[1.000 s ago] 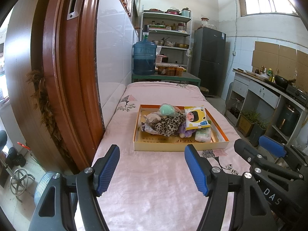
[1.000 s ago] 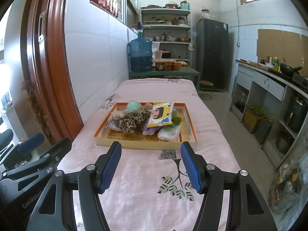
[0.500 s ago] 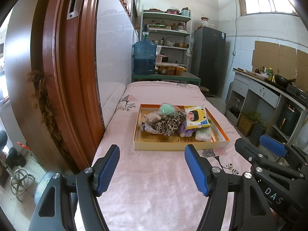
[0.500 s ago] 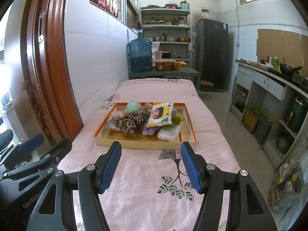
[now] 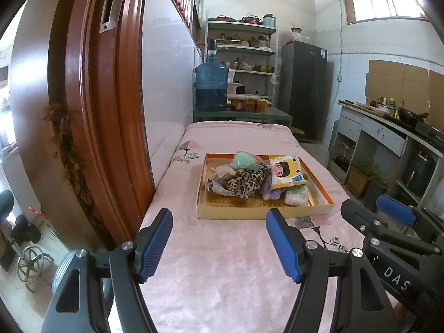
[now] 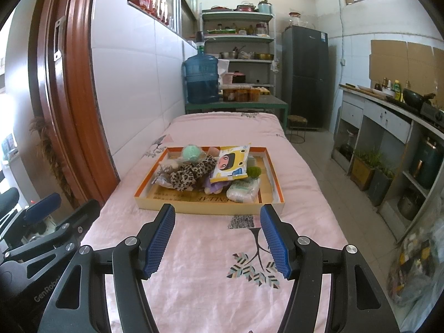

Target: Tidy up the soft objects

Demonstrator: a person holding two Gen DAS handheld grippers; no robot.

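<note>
**Soft things heaped in one tray, both claws released and short of it**

The soft objects lie together in a shallow orange-rimmed tray (image 6: 273, 177) on the pink-covered surface (image 6: 211, 252). A leopard-print cloth (image 6: 191, 173) sprawls across the middle, with a mint-green ball (image 6: 191, 152) behind it and a pale plush piece (image 5: 222, 170) at its left. A yellow packet with a cartoon face (image 6: 231, 163) leans tilted over the pile, propped on what lies under it. Below its lower edge a purple soft item (image 6: 215, 187) peeks out, a white wrapped pack (image 6: 244, 190) sits at the tray's near right, and a small green tuft (image 6: 254, 171) shows just beside the packet. The heap is loose and overlapping, so whichever piece is taken may drag a neighbour along; the packet on top looks the easiest to lift free.

Gathered in one tray, the scene would suit either items collected there for tidiness or a pile waiting to be sorted out onto the cloth; the frames do not settle which.

The left claw (image 5: 219, 245) hangs over the near cloth, fingers spread wide, holding nothing, aimed toward the tray's near left corner. The right claw (image 6: 216, 240) is likewise spread and empty, near the tray's front wall and centred on it. Both sit side by side, well placed to reach in from the front.
</note>
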